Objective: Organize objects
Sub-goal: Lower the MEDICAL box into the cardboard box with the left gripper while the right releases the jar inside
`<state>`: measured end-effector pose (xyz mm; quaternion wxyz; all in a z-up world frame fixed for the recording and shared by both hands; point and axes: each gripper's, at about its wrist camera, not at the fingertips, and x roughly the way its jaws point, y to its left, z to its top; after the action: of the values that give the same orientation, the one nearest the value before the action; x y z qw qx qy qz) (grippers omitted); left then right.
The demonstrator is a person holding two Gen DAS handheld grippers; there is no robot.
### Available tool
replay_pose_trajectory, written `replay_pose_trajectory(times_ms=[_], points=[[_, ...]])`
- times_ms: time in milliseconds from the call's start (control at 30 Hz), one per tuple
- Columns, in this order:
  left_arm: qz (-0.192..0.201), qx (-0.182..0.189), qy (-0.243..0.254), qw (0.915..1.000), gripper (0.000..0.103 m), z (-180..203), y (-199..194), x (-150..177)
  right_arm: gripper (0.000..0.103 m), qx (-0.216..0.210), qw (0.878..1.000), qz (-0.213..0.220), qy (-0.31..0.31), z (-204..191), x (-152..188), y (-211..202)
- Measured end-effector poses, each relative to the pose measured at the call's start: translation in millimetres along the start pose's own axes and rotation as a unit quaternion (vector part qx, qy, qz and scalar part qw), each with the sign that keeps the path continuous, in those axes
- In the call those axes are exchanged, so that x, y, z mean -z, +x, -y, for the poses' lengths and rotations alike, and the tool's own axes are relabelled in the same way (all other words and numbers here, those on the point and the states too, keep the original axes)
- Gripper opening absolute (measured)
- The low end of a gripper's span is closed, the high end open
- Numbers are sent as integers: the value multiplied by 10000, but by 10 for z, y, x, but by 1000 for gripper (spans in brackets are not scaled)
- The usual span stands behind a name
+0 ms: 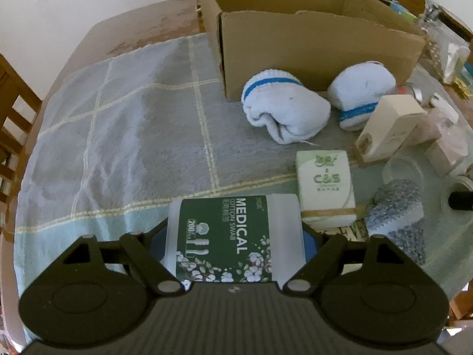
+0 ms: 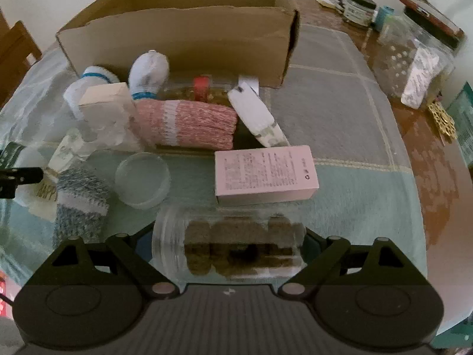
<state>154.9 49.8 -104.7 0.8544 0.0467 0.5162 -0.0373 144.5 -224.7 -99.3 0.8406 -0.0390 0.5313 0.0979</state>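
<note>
A cotton swab box (image 1: 233, 241) is framed by the left tool (image 1: 235, 242), a clear jar (image 2: 229, 247) by the right tool (image 2: 229, 248), presumably for transfer to the cardboard box (image 1: 313, 44) behind. Both tools are seen partly closed around their loads; pad contact is hidden, so neither grip can be confirmed. 2 rolled socks (image 1: 283, 109) are left on the worktop (image 1: 124, 112).

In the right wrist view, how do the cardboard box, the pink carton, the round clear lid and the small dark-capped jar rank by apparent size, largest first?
1. cardboard box, clearly largest.
2. pink carton.
3. round clear lid.
4. small dark-capped jar, smallest as seen, but farthest from the camera, so its true size against the lid is unsure.
</note>
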Motion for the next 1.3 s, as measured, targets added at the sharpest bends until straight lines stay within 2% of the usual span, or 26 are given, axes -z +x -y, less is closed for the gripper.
replay_pose_trajectory(times_ms=[367, 700, 900, 1033, 1300], points=[[-156, 329, 242, 9990, 83, -28, -271, -302, 94, -197, 9995, 116, -217, 49, -268, -379], [289, 503, 758, 9954, 83, 135, -595, -916, 94, -341, 9947, 454, -858, -4, -833, -651], [637, 597, 819, 9928, 83, 207, -710, -1389, 94, -379, 9890, 758, -1214, -76, -1246, -772], [774, 443, 847, 9924, 83, 257, -642, -1677, 94, -509, 9863, 881, -1297, -122, -1516, -747], [680, 264, 748, 9945, 83, 283, -295, -2155, 94, -646, 9832, 891, -1458, -171, -1929, -578]])
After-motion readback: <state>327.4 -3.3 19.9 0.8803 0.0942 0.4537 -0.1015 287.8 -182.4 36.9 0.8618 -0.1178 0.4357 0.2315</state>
